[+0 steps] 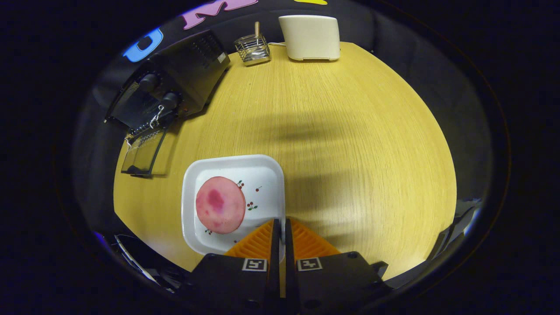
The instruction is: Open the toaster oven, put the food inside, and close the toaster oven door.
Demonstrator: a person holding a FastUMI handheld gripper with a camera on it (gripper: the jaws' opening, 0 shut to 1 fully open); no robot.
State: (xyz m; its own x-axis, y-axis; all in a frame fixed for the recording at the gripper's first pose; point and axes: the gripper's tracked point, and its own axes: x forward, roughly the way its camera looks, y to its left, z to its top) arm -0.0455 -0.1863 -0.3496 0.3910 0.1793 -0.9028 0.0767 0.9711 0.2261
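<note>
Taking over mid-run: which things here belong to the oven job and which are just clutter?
Job: toaster oven, door down; pink round food on white plate; gripper, fingers together, empty.
Clutter: wire rack; cream appliance.

White square plate (267,175) with small red cherry print bears a mottled pink ham slice (220,204); black toaster oven (183,74); yellow wood-grain table (341,144).

On the tabletop (350,131), a plate (262,175) lies just ahead of the hand-held gripper (280,225), whose fingers nearly touch over its rim at 5 o'clock. A food slice (220,204) lies on the plate. The toaster oven (175,83) stands at 10 o'clock, door (144,151) dropped open; a wire rack (252,49) and toaster (310,37) stand at 12.
</note>
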